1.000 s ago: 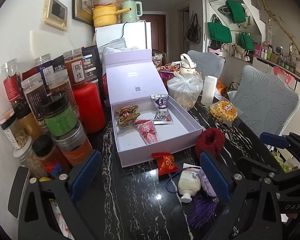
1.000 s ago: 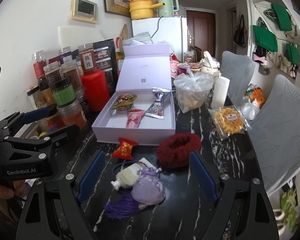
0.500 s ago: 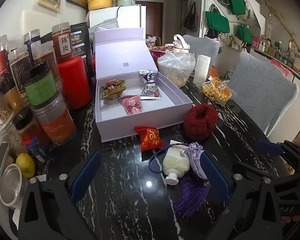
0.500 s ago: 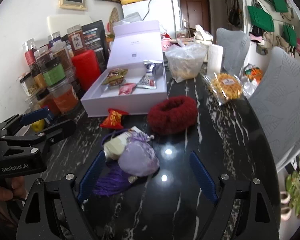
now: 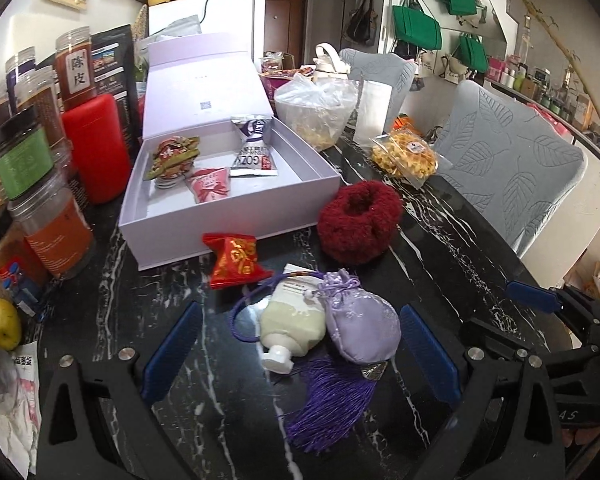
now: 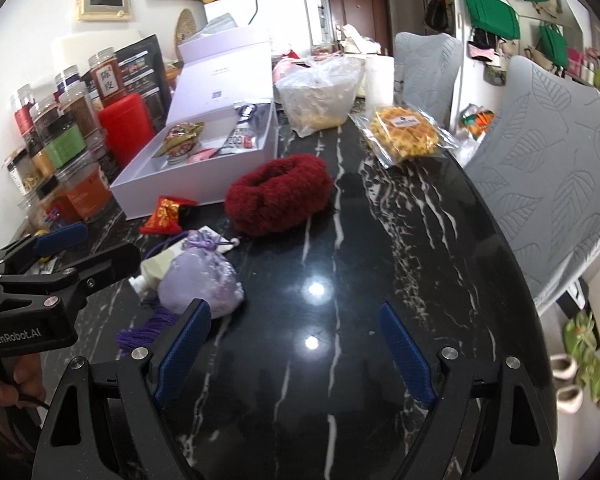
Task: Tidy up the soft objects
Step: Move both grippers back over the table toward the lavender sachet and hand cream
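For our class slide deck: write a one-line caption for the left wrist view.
Open left claw above a lavender sachet and cream tube, near an open white box.

Lilac sachet lies on its side beside fluffy red scrunchie.

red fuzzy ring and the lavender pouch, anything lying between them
Only bare black marble. In the right wrist view the red fuzzy ring and lavender pouch lie apart, with a white bead on the pouch's cord near the ring.
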Demonstrator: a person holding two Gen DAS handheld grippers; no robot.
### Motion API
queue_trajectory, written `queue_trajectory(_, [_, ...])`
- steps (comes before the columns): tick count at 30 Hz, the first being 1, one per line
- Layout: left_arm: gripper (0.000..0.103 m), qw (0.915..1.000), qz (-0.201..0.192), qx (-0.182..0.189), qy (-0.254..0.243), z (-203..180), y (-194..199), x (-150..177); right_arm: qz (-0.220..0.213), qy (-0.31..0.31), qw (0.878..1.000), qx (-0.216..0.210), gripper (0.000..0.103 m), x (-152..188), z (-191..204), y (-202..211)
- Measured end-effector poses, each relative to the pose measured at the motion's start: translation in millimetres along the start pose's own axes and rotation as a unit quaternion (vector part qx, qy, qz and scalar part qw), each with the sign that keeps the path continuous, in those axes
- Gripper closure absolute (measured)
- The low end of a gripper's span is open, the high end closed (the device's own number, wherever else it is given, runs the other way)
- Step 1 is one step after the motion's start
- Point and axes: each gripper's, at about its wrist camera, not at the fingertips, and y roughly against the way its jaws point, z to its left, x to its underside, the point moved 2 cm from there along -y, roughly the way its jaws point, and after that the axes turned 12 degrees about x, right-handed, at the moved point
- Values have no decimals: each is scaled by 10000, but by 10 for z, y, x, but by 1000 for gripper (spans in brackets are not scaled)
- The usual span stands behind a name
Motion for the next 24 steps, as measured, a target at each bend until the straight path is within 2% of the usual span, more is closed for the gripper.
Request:
queue_trajectory(7, [3,9999,109,41,-118,-139,-208,-12,64,-56,9999,130,16,9,-174,-96])
queue_trajectory(13, [11,9994,256,118,-208,-242,-384,-4,37,-227,9992,337,16,-15,-411,-133])
queue_trajectory(15, [18,9991,336,171,-212,-276,-447,16,85,-374,9986,368,16,-15,-496,-166])
queue_trajectory(22, [29,9976,595,283,-194,-341,-627,102,175,-533,9978,344,16,5,-601,-219])
queue_trajectory(24, [39,9976,578,256,-266,-366,-651,116,199,-558,9977,317,16,6,-599,-229])
